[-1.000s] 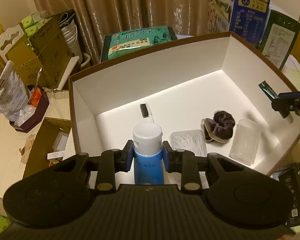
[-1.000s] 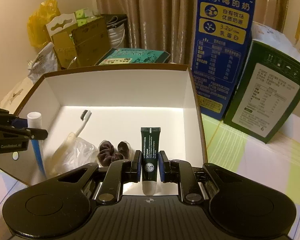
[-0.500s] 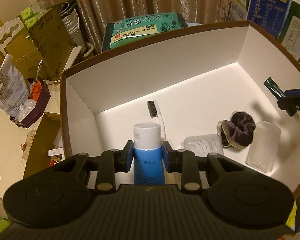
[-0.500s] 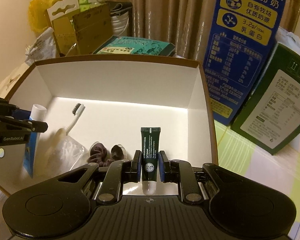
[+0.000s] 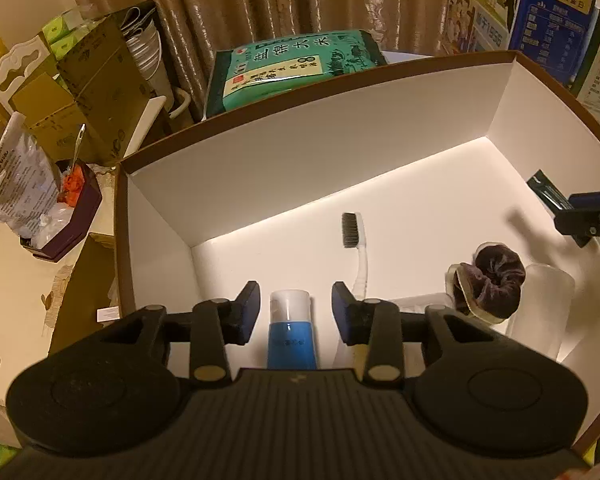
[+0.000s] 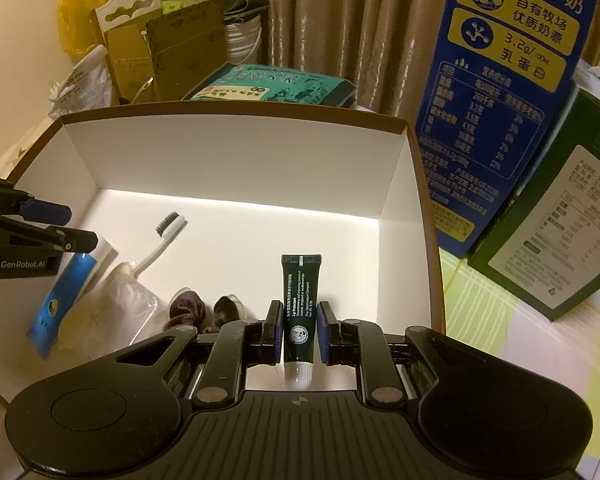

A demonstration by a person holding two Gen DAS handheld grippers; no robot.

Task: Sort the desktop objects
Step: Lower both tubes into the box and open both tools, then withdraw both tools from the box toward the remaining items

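Note:
A white-walled, brown-rimmed box (image 5: 308, 148) (image 6: 236, 148) holds a toothbrush (image 5: 356, 240) (image 6: 168, 232), a dark scrunchie (image 5: 496, 280) (image 6: 200, 312), a clear cup (image 5: 540, 312) and a clear packet (image 6: 116, 304). My left gripper (image 5: 294, 306) (image 6: 66, 226) is open over the box's left end; the blue tube with a white cap (image 5: 290, 332) (image 6: 68, 292) lies below it, free of the jaws. My right gripper (image 6: 298, 332) (image 5: 580, 220) is shut on a dark green tube (image 6: 300, 312) (image 5: 544, 192), held above the box's right side.
Behind the box are a green rice bag (image 5: 292, 68), brown cartons (image 5: 84, 92) and curtains. A blue milk carton (image 6: 496, 92) and a green carton (image 6: 560, 232) stand to the right. A dark tray with bags (image 5: 56, 216) sits at the left.
My left gripper has moved deeper into the box, opened and let go of the blue tube, which now lies in the box. My right gripper still holds the green tube and has come closer over the box.

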